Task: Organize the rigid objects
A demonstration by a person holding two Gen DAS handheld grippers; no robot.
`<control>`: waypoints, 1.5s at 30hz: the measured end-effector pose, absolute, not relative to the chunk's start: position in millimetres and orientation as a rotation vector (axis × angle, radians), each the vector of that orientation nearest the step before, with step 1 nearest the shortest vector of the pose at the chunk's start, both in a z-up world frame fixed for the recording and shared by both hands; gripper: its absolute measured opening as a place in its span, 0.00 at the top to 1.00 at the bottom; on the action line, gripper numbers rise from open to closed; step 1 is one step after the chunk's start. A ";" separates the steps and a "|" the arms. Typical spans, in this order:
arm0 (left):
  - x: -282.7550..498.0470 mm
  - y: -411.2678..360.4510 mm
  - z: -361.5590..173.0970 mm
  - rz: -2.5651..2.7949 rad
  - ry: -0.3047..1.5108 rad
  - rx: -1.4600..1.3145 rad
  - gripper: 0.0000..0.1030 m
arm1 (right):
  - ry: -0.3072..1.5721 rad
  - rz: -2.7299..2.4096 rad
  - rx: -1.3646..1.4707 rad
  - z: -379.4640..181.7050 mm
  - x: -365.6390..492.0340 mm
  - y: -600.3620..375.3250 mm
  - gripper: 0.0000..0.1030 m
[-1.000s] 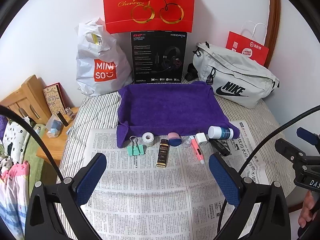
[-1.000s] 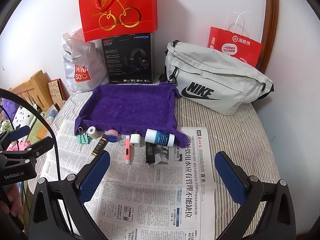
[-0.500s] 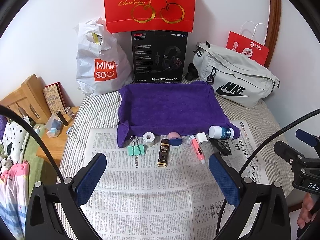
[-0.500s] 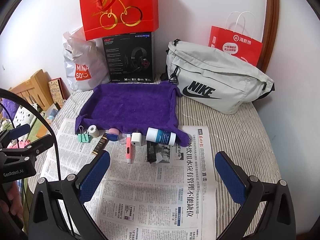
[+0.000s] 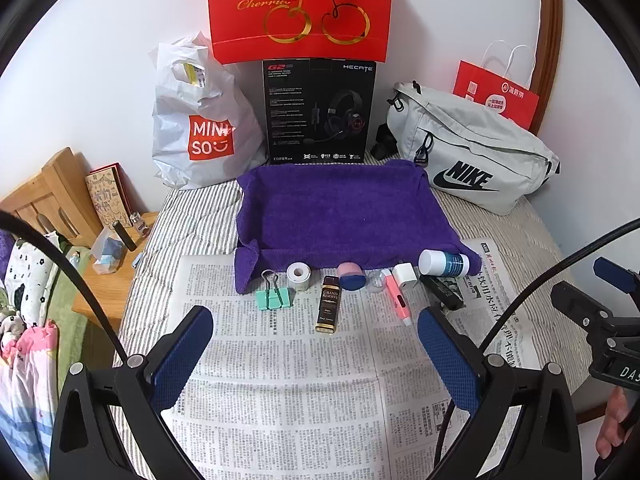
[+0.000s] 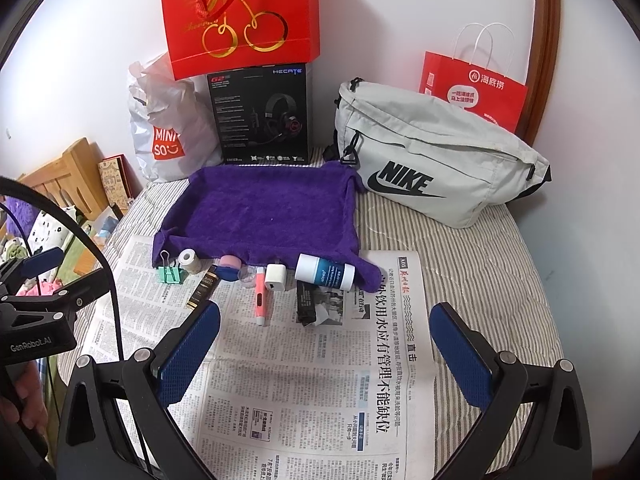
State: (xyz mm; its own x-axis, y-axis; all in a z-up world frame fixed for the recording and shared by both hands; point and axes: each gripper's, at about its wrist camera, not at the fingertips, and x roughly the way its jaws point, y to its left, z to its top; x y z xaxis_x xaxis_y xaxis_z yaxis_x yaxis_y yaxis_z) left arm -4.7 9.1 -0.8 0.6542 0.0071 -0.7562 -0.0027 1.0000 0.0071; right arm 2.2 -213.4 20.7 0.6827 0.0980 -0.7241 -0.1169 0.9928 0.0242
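A row of small objects lies on newspaper (image 5: pixel 288 380) in front of a purple towel tray (image 5: pixel 344 208): green binder clips (image 5: pixel 273 300), a tape roll (image 5: pixel 298 276), a dark Grand Reserve box (image 5: pixel 329 310), a pink and blue puff (image 5: pixel 351 276), a pink marker (image 5: pixel 397 300), a white charger (image 5: pixel 405 274), a white and teal bottle (image 5: pixel 443 263) and a black item (image 5: pixel 444 296). My left gripper (image 5: pixel 316 354) is open and empty above the newspaper, short of the row. My right gripper (image 6: pixel 326 346) is open and empty, nearer the bottle (image 6: pixel 325 272) and marker (image 6: pixel 260 296).
Behind the tray (image 6: pixel 260 208) stand a headset box (image 5: pixel 320 112), a Miniso bag (image 5: pixel 200 120), a red cherry bag (image 5: pixel 300 8), a grey Nike bag (image 5: pixel 468 152) and a small red bag (image 5: pixel 496 96). A wooden side table (image 5: pixel 108 272) is at the left.
Both views have crept slightly forward and upward toward the row. Nothing on the newspaper has moved, and both grippers stay open.
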 end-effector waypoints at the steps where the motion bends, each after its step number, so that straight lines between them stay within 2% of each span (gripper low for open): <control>1: -4.6 9.0 -0.8 0.004 0.858 0.005 0.00 | 0.811 0.121 -0.024 21.0 1.9 -213.4 0.00; 22: 7.9 18.5 -13.8 0.003 0.855 0.006 0.00 | 0.804 0.120 -0.011 18.1 11.6 -216.7 0.00; 29: 34.5 35.8 -47.2 0.004 0.920 -0.010 0.00 | 0.867 0.137 -0.018 -0.8 35.0 -217.9 0.00; 34: 54.2 45.1 -72.2 0.010 0.930 0.040 0.00 | 0.822 0.107 -0.078 0.1 44.5 -216.3 0.00; 45: 99.8 74.2 -135.2 0.048 1.007 -0.078 0.04 | 0.844 0.147 -0.042 -19.2 71.7 -215.8 0.00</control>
State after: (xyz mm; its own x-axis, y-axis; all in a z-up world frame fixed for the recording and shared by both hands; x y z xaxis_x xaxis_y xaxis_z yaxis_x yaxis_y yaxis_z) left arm 99.8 74.2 -135.2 0.5340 0.0038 -0.8454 -0.0763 0.9961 -0.0437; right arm 71.7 -215.8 -19.2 0.6551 0.1129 -0.7471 -0.1459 0.9891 0.0215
